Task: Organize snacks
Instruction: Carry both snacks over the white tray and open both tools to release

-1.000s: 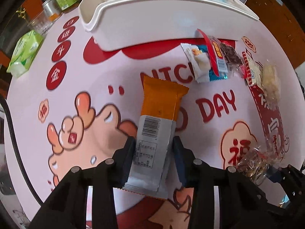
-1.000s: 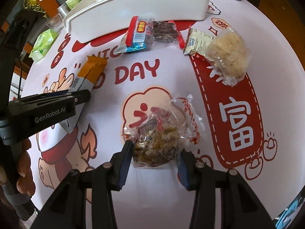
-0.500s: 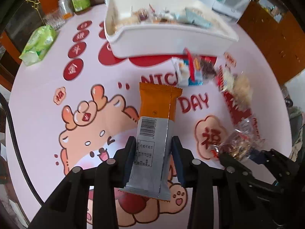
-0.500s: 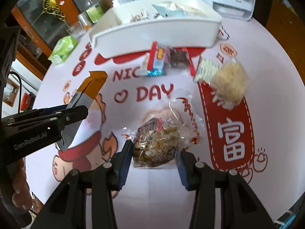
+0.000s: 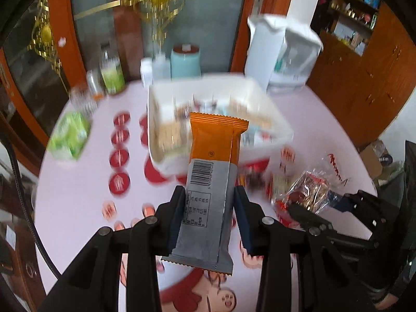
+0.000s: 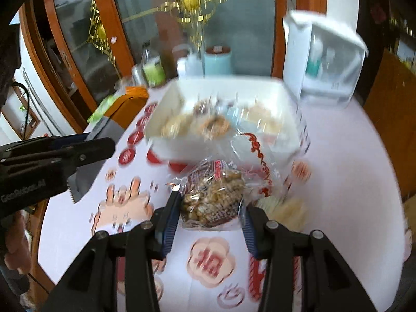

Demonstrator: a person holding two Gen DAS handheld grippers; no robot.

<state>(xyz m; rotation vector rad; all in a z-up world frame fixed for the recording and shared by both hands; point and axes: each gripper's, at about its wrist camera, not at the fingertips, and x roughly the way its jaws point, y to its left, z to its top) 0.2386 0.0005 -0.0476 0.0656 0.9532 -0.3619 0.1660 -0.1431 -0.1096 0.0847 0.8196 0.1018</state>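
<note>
Left wrist view: left gripper (image 5: pixel 209 219) pinches the grey end of an orange-and-grey wrapped snack bar (image 5: pixel 212 182), lifted clear of the table; its orange end points at the white bin (image 5: pixel 273 109).
Right wrist view: right gripper (image 6: pixel 209 213) is clamped on a clear bag of brown nut-brittle snack (image 6: pixel 215 197), also held off the table, in front of the same bin (image 6: pixel 166 98).
Bin contents: several wrapped snacks already inside; blur hides which kinds.
Done so far (judged): part of the sorting, as the bin holds a layer of packets.
In hand: two packets, neither over the bin opening yet.
Left on table: a pale puffed-rice packet (image 6: pixel 288 212) just right of the right gripper; small red and dark packets (image 5: pixel 253 179) near the bin's front wall, too smeared to count.
Table: pink printed tablecloth (image 5: pixel 78 208); green tissue pack (image 5: pixel 69 136) on the far left, apart from the snacks.
Remaining (judged): drop both held packets, then fetch the few loose ones.
Progress estimate: past halfway, not finished.
</note>
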